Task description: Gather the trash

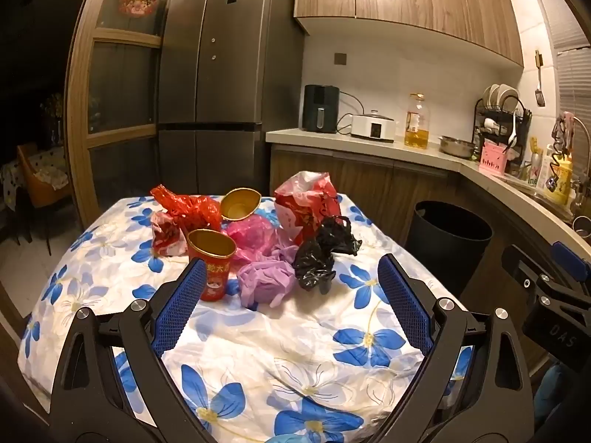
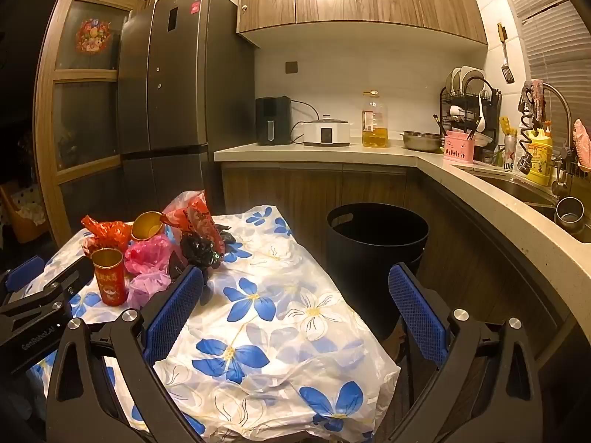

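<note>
A pile of trash sits on the table with the blue-flower cloth (image 1: 258, 350): a red paper cup (image 1: 212, 265) standing upright, a gold cup (image 1: 240, 205) on its side, a purple crumpled bag (image 1: 264, 282), a black crumpled bag (image 1: 321, 254), a pink bag (image 1: 255, 238), and red bags (image 1: 184, 210) (image 1: 308, 203). My left gripper (image 1: 291, 295) is open and empty, just short of the purple bag. My right gripper (image 2: 295, 306) is open and empty over the table's right part, right of the pile (image 2: 155, 254). A black trash bin (image 2: 376, 243) stands right of the table.
A kitchen counter (image 2: 461, 181) runs along the back and right, with an air fryer (image 2: 272, 121), a cooker, an oil bottle (image 2: 375, 120), a dish rack and a sink (image 2: 524, 188). A dark fridge (image 1: 229, 74) stands behind the table. The right gripper's body (image 1: 546, 295) shows in the left view.
</note>
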Motion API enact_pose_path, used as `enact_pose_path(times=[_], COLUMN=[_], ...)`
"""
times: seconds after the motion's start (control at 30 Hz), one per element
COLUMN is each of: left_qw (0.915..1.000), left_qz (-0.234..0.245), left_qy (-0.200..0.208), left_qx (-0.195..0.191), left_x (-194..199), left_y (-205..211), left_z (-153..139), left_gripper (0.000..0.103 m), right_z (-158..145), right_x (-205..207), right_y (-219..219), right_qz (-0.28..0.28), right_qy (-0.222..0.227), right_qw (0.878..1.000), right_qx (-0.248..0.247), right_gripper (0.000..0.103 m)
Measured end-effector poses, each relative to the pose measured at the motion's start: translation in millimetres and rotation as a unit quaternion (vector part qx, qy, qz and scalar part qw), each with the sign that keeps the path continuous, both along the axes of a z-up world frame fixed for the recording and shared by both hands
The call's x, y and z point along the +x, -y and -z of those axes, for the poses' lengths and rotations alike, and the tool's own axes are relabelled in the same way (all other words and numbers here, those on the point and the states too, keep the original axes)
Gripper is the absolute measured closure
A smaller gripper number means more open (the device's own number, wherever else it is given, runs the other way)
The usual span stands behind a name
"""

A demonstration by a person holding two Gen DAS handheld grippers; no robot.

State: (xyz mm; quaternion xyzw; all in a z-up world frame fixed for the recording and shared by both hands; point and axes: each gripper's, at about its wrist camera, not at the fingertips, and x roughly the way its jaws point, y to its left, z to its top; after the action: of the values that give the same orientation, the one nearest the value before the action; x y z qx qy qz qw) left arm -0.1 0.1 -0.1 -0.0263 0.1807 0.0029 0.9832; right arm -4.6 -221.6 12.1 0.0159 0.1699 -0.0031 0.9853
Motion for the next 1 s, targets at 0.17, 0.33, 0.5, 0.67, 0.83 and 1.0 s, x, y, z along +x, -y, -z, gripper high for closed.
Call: enact_pose_path(times=[0.17, 0.33, 0.5, 0.67, 0.83, 1.0], left_qw=[1.0000, 1.0000, 1.0000, 1.0000, 1.0000, 1.0000], left_qz=[0.000, 0.000, 0.000, 0.001, 0.001, 0.002], left_qy=[0.003, 0.004, 0.005, 0.005, 0.005, 0.005], left_qx=[-0.003, -0.003, -0.003, -0.004, -0.005, -0.006], left_x=[-0.4, -0.6, -1.0, -0.8, -0.8, -1.0], left_y=[-0.5, -0.4, -0.5, -1.0, -1.2, -1.2], left_z=[-0.3, -0.2, -0.3, -0.1, -0.2, -0.1], left_gripper=[0.011, 0.011, 0.011, 0.011, 0.011, 0.011], right_z=[-1.0, -1.7, -2.7, -1.5, -2.9, -2.8], right_x=[-1.1, -0.4, -2.8, -2.1, -3.3, -2.7], right_y=[0.2, 0.4, 1.7, 0.9, 1.7, 2.9], right_qz=[0.000, 0.002, 0.000, 0.001, 0.002, 0.002], right_qy=[0.001, 0.002, 0.002, 0.004, 0.004, 0.004], right_qw=[1.000, 1.000, 1.000, 1.000, 1.000, 1.000], right_qx=[-0.001, 0.001, 0.000, 0.001, 0.001, 0.002], right_gripper=[0.005, 0.005, 0.006, 0.006, 0.006, 0.005])
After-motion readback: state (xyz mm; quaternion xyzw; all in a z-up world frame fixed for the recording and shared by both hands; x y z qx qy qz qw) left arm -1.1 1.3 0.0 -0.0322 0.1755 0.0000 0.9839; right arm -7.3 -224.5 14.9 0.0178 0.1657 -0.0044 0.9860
